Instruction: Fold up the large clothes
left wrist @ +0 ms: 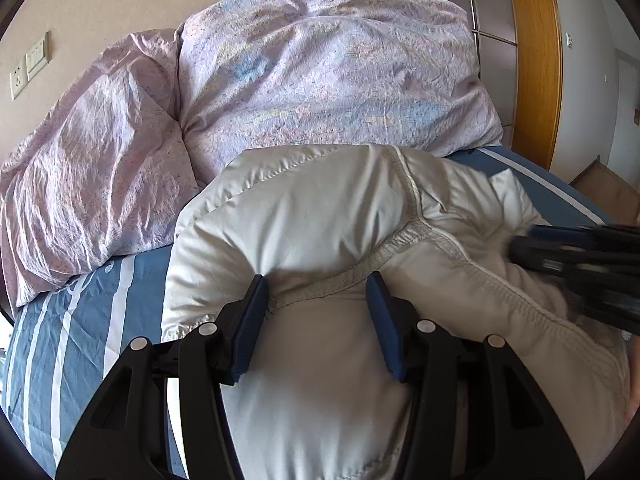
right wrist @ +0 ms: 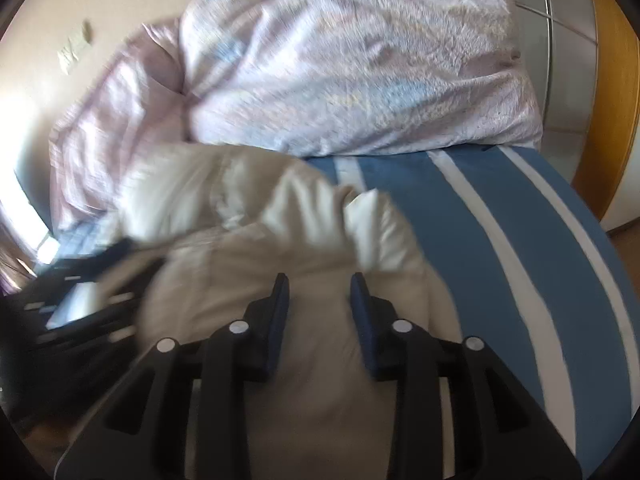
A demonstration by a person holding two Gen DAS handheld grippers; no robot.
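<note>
**White padded jacket on the bed, both hand-held grippers over it**

I see the white padded jacket lying bunched on the bed, which carries a blue sheet with white stripes. The garment is off-white, puffy and quilted. A ridged, stitched seam runs across it from just ahead of the left hand-held gripper toward the lower right of the left wrist view. The fabric is smooth in broad panels and puckered along that seam. A rounded, folded bulge of the jacket rises just beyond the left fingertips.

The left hand-held gripper stands with its blue pads partly apart and jacket fabric bulging between them. The seam crosses the gap, with the pads at either side of it. I read this as a grip on the jacket.

In the right wrist view the right hand-held gripper is over the jacket, with its jaws narrower and fabric between them. The picture is blurred, so I cannot tell whether the pads press on the cloth.

Beyond both grippers lies a crumpled lilac duvet. To the right of the right gripper the striped sheet lies bare.
</note>
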